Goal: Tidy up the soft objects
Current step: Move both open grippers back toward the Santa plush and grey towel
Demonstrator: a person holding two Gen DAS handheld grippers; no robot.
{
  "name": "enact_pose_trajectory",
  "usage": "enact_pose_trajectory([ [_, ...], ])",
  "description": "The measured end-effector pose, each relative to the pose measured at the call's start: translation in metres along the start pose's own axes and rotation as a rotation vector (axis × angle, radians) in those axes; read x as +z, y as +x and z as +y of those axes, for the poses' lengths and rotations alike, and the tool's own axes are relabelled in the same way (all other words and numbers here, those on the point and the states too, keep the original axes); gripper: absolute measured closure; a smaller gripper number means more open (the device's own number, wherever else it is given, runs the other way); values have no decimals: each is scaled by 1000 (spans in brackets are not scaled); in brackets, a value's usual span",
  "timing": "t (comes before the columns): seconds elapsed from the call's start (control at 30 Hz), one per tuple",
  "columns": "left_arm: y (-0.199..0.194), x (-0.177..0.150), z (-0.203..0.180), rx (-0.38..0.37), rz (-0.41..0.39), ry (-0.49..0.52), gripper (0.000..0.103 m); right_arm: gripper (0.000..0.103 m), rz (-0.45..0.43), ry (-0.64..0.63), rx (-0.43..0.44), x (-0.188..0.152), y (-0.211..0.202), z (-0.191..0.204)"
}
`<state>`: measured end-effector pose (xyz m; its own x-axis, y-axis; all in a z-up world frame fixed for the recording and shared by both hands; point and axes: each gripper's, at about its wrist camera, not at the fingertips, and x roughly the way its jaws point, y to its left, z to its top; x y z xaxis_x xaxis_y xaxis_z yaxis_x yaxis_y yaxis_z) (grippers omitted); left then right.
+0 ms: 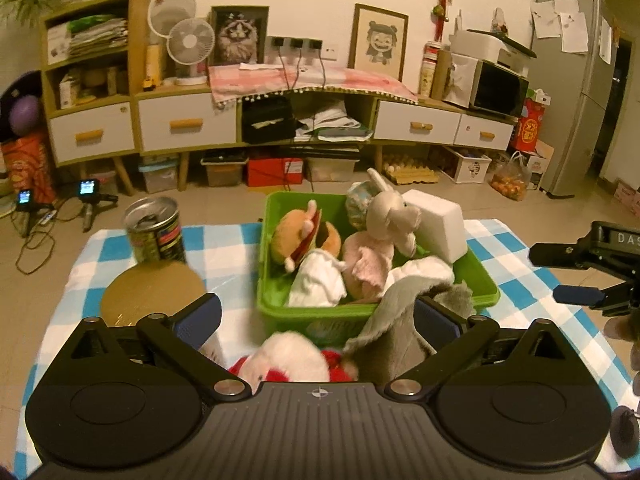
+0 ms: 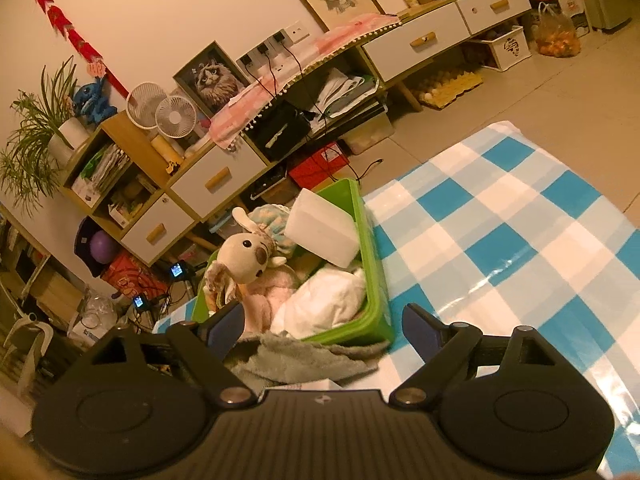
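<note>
Both the left gripper [image 1: 316,316] and right gripper [image 2: 324,326] hang spread apart over a grey cloth [image 1: 394,320] draped on a green basket [image 1: 486,284] of plush toys.

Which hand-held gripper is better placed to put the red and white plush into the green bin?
Left hand-held gripper: open directly over the red and white plush, facing the green bin.

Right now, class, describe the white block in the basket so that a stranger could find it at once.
Find the green basket on the blue-checked cloth. At its far right corner, beside the long-eared plush, leans the white block. Unlike its soft, rumpled neighbours, it has flat faces and straight edges.
</note>
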<state>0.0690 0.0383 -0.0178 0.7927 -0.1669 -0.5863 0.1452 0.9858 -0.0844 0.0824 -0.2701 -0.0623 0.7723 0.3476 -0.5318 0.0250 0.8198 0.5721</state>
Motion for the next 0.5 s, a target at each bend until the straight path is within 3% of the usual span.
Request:
enact_pose_trajectory([
  [0.3, -8, -21, 18, 4, 22, -21, 5, 39, 4, -32, -42, -8, -14, -11],
  [0.5, -11, -42, 29, 46, 40, 20, 5, 39, 6, -95, -71, -16, -24, -19],
])
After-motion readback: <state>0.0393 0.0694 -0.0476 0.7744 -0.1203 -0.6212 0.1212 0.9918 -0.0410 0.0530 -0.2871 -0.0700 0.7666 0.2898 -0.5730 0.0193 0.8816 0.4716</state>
